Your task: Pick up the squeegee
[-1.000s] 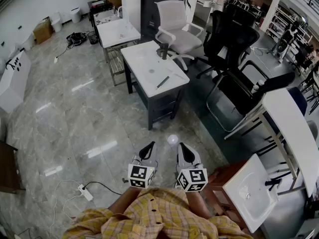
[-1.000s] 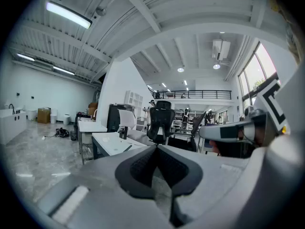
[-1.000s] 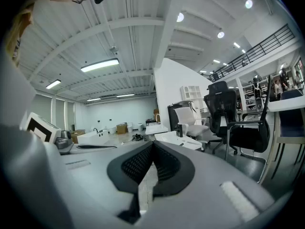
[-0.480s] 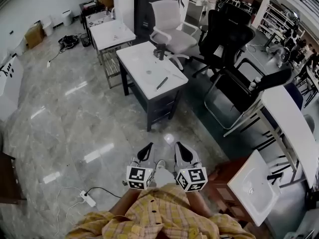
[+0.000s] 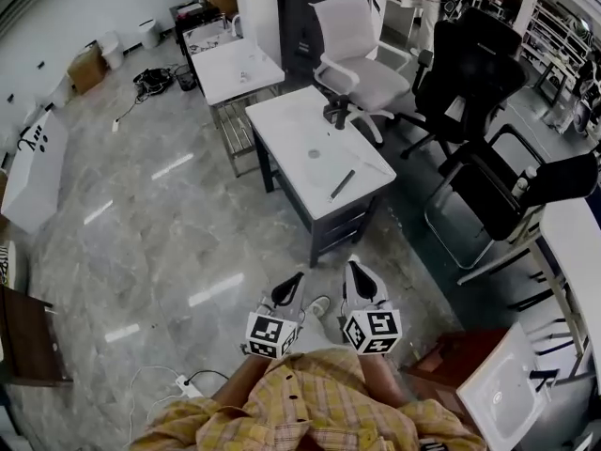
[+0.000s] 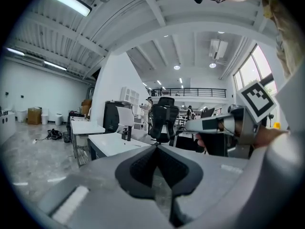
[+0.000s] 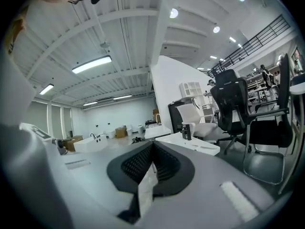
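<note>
The squeegee is a thin dark bar lying near the front right corner of a white sink-top table. A black tap stands at that table's far edge. Both grippers hang side by side over the floor, well short of the table. My left gripper is shut with nothing in it, and its pads meet at the tips. My right gripper is also shut and holds nothing. The left gripper view shows the table ahead and the right gripper's body beside it.
A white office chair and black chairs crowd the table's far and right sides. A second white table stands behind it. A power strip with its cable lies on the floor at my left, and a white basin at my right.
The whole view has shifted as the person walks. Both grippers have travelled forward over the floor towards the white table, which now sits larger and closer. The jaws stay shut.
</note>
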`<state>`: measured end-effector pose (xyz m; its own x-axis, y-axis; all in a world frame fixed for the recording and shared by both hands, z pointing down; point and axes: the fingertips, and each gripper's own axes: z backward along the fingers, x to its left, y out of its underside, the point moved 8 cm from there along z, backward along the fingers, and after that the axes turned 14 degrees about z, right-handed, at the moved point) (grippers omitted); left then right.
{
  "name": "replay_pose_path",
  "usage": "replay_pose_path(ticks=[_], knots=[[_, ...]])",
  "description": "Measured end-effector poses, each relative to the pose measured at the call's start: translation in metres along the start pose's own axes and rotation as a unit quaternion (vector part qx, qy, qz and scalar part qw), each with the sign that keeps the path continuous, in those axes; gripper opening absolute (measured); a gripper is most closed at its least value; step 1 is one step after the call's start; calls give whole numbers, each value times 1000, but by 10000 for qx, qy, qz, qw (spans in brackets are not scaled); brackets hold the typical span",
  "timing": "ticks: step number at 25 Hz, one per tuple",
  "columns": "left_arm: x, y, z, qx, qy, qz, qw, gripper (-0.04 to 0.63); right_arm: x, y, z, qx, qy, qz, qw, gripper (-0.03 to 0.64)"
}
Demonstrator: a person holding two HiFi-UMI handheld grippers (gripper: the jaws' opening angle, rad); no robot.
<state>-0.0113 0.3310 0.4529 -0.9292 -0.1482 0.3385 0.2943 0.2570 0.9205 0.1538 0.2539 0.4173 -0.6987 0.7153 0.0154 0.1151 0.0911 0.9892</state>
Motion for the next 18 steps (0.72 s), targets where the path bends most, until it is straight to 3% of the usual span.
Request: replay_pose_path(ticks=[9, 18], knots=[[92, -67, -112, 198, -113, -77, 9997, 0, -53, -21, -151, 148, 146, -281, 9994, 2], [130, -94, -192, 314, 67, -17, 9995, 0, -94, -26, -226, 277, 271, -439, 9983, 2]])
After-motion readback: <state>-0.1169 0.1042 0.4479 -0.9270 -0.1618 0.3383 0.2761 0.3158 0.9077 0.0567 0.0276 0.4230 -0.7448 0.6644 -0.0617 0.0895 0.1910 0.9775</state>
